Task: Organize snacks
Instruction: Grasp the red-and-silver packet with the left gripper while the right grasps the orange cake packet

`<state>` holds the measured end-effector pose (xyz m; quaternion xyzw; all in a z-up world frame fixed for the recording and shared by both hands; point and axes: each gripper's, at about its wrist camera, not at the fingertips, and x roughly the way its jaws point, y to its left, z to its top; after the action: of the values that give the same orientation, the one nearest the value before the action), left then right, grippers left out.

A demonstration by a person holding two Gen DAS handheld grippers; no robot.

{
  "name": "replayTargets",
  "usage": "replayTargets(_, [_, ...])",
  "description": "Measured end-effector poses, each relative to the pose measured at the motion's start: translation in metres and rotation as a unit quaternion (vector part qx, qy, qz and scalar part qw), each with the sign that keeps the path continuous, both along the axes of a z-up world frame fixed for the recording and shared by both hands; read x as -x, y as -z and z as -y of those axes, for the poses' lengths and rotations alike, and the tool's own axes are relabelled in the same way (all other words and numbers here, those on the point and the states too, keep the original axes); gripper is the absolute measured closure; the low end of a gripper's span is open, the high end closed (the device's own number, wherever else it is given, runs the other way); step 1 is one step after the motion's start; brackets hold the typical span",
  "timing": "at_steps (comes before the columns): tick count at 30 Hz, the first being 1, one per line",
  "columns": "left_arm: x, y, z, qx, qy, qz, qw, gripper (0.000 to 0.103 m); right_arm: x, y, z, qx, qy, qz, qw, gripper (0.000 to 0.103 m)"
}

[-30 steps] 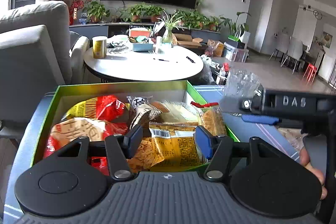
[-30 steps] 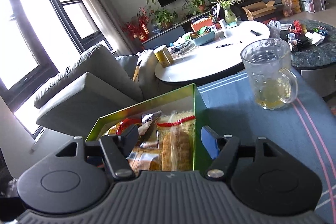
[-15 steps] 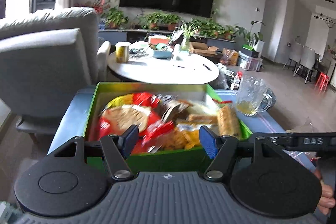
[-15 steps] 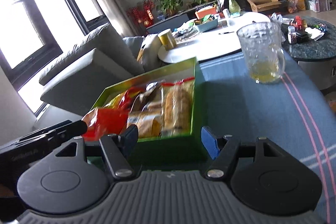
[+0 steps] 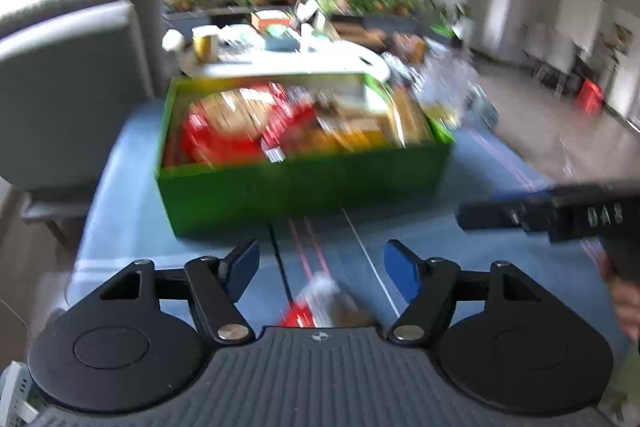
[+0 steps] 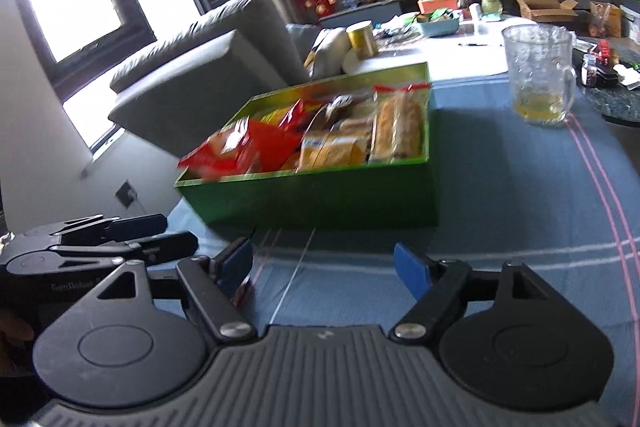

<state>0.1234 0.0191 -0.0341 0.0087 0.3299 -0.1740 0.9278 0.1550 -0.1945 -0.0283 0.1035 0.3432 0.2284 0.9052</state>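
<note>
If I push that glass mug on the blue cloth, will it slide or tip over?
The glass mug is tall and nearly empty, so it is probably top-light and stable enough. The woven tablecloth may drag at its base, so a high push could tip it. Being glass, it is likely slippery and breakable.

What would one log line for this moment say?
left gripper: opening, empty | right gripper: open, empty | green box: full of snacks, ahead on blue cloth | small packet: below left fingers

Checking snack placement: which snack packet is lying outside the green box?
The small red-and-clear packet on the blue tablecloth, just ahead of the left hand-held gripper; all the others sit inside the green box.
</note>
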Motion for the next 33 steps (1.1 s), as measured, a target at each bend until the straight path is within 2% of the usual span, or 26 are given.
replayTargets(5, [0.007, 0.017, 0.003, -0.015, 0.008, -0.029, 0.9994, 0.036, 0.006, 0.008, 0.000, -0.007, 0.002, -0.024, 1.000, 0.041])
replayTargets(14, [-0.018, 0.038, -0.001, 0.025, -0.012, -0.080, 0.9964, 0.036, 0.017, 0.008, -0.002, -0.003, 0.007, -0.026, 1.000, 0.041])
replayTargets(20, [-0.014, 0.040, -0.005, 0.026, -0.009, -0.072, 0.9970, 0.037, 0.018, 0.010, -0.001, -0.006, 0.010, -0.030, 0.999, 0.041])
replayTargets(22, [-0.013, 0.038, -0.003, 0.020, -0.011, -0.068, 0.9974, 0.045, 0.017, 0.011, -0.002, -0.007, 0.012, -0.033, 0.999, 0.041])
replayTargets(23, [-0.012, 0.038, -0.003, 0.013, -0.012, -0.064, 0.9978, 0.054, 0.017, 0.011, -0.002, -0.007, 0.012, -0.034, 0.999, 0.041])
replayTargets(24, [-0.010, 0.037, -0.003, 0.012, -0.010, -0.061, 0.9980, 0.058, 0.018, 0.012, -0.002, -0.008, 0.012, -0.035, 0.999, 0.041])
replayTargets(29, [-0.006, 0.031, -0.020, 0.033, -0.043, -0.053, 0.9971, 0.060, 0.020, 0.012, -0.003, -0.005, 0.005, -0.033, 0.999, 0.041])
replayTargets(33, [0.000, 0.022, -0.032, 0.029, -0.065, -0.030, 0.9970, 0.060, 0.023, 0.013, -0.014, 0.001, -0.033, -0.030, 0.999, 0.041])
